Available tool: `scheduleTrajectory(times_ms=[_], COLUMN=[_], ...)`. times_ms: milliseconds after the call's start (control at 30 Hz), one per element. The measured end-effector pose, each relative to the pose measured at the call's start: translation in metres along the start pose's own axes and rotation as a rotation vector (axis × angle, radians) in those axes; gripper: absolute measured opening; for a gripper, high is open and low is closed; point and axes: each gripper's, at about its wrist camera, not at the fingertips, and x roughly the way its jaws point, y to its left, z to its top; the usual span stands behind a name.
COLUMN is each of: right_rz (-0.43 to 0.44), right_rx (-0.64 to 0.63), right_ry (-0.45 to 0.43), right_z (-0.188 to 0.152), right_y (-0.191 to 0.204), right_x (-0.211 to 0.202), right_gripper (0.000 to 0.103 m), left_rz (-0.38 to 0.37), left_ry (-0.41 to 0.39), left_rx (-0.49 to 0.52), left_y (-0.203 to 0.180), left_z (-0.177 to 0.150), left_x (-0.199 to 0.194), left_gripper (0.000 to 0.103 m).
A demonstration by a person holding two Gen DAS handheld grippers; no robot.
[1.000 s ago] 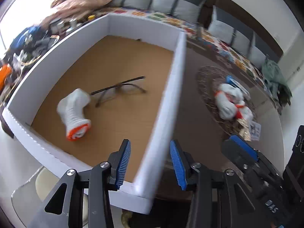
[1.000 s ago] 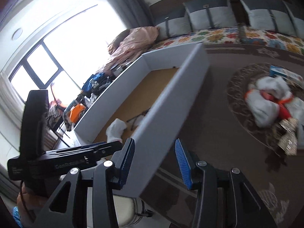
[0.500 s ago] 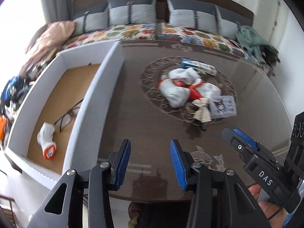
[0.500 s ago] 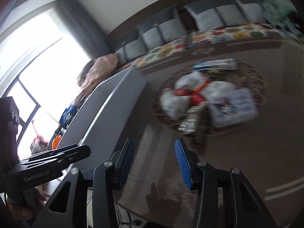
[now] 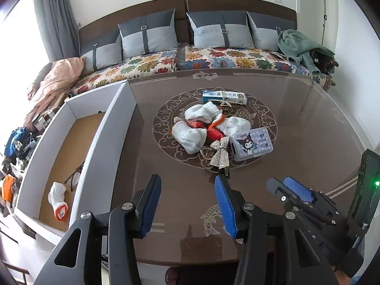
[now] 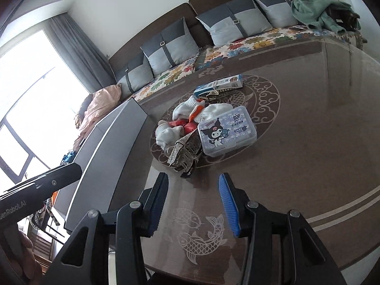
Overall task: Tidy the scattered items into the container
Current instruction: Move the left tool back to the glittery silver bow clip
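Observation:
A white-walled box (image 5: 118, 128) with a brown floor stands at the table's left; a white sock with an orange cuff (image 5: 57, 200) and glasses (image 5: 75, 175) lie in it. Mid-table lies a pile: white and orange socks (image 5: 190, 136), a sparkly bow clip (image 5: 219, 153), a cartoon-printed plastic case (image 5: 252, 143) and a long blue-white carton (image 5: 224, 97). My left gripper (image 5: 187, 201) is open and empty, near the front edge. My right gripper (image 6: 193, 204) is open and empty, just short of the bow clip (image 6: 182, 150) and case (image 6: 226, 130).
The brown glass-topped table (image 5: 308, 128) has a fish motif near its front edge. A sofa with grey cushions (image 5: 220, 29) runs behind it. A pink blanket (image 5: 57, 80) and clutter lie beyond the box at left. The right gripper's body (image 5: 308, 201) is at lower right.
Both grippers swung right, from over the box wall to facing the pile at mid-table. Both jaws stayed open and empty.

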Motion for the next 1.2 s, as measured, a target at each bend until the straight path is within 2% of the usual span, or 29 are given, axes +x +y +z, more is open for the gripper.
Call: scheduleTrajectory(times_ms=[333, 400, 433, 467, 567, 667, 867, 1000, 1133, 1200], right_rz=[0.0, -0.003, -0.004, -0.005, -0.009, -0.015, -0.014, -0.02, -0.034, -0.039], right_rx=[-0.057, -0.059, -0.059, -0.058, -0.054, -0.047, -0.024, -0.004, 0.028, 0.04], right_ry=[0.023, 0.026, 0.027, 0.027, 0.026, 0.035, 0.055, 0.063, 0.063, 0.062], right_z=[-0.006, -0.007, -0.007, -0.008, -0.009, -0.012, -0.014, -0.015, -0.016, -0.015], right_y=[0.013, 0.013, 0.013, 0.012, 0.01, 0.006, -0.001, -0.009, -0.021, -0.026], right_x=[0.009, 0.01, 0.01, 0.011, 0.011, 0.014, 0.023, 0.026, 0.027, 0.027], right_gripper=[0.046, 0.046, 0.046, 0.046, 0.046, 0.046, 0.046, 0.046, 0.046, 0.046], left_rz=[0.029, 0.022, 0.014, 0.005, -0.044, -0.092, -0.174, -0.279, -0.408, -0.399], left_ry=[-0.019, -0.011, -0.006, -0.002, 0.039, 0.128, 0.22, 0.241, 0.274, 0.28], left_rx=[-0.004, -0.019, -0.032, -0.056, -0.118, -0.154, -0.176, -0.164, -0.206, -0.191], left_y=[0.002, 0.006, 0.01, 0.015, 0.034, 0.047, 0.04, 0.024, 0.02, 0.015], left_z=[0.002, 0.0, -0.001, -0.003, -0.014, -0.027, -0.039, -0.027, 0.001, 0.014], left_x=[0.002, 0.006, 0.009, 0.013, 0.036, 0.069, 0.105, 0.117, 0.134, 0.146], left_gripper=[0.052, 0.067, 0.081, 0.084, 0.084, 0.084, 0.084, 0.084, 0.084, 0.084])
